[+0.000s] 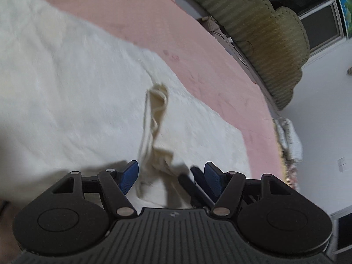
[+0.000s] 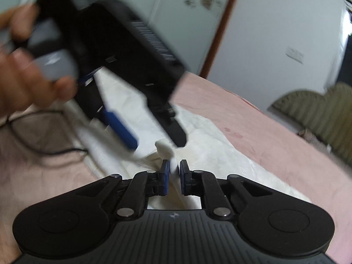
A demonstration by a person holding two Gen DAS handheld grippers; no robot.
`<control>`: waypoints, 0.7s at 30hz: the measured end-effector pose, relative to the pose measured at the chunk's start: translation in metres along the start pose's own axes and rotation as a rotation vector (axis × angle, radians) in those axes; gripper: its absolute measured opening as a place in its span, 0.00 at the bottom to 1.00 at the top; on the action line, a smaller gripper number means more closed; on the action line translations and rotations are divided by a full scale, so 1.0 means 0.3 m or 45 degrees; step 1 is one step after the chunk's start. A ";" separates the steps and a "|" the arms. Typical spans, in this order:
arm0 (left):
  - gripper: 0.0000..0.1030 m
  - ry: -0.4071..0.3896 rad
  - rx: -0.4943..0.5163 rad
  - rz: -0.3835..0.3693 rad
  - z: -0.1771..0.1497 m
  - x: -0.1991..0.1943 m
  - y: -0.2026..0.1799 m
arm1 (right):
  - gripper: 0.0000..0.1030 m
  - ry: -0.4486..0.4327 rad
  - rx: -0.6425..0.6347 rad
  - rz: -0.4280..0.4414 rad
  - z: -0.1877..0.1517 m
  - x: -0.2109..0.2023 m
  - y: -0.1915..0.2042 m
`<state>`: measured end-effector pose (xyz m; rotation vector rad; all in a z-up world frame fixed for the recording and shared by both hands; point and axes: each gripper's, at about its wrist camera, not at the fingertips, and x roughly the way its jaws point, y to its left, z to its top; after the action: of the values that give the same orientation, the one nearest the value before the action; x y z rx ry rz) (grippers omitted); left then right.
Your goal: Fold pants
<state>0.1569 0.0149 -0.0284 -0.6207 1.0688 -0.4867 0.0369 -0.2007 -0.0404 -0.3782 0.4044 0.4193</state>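
Two tongs | right tongs [image 2: 175, 177] pinching pants [image 2: 211, 145] | left tongs [image 1: 170, 176] wide

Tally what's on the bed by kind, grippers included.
Pants: 1
Grippers: 2, left and right
Cable: 1
Total: 4

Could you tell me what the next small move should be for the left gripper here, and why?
Probably ease the left gripper forward and close it on the bunched fold of the pants. Its jaws stand open with nothing pressed between the pads, while the right gripper is already shut on a pinch of the same cream fabric. A second grip seems needed before the cloth can be lifted off the pink bed.
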 end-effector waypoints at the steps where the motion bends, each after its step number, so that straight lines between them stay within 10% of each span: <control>1: 0.67 0.019 -0.034 -0.033 0.002 0.014 0.013 | 0.10 0.001 0.028 0.002 -0.001 -0.001 -0.014; 15: 0.64 0.150 -0.417 -0.251 0.055 0.151 0.101 | 0.10 0.020 0.073 0.024 -0.011 -0.022 -0.057; 21: 0.16 0.176 -0.499 -0.215 0.047 0.176 0.152 | 0.10 -0.035 0.171 0.095 -0.005 -0.079 -0.125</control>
<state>0.1945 0.0178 -0.0888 -1.0412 1.2612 -0.4745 0.0338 -0.2406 -0.0209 -0.2275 0.4186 0.4668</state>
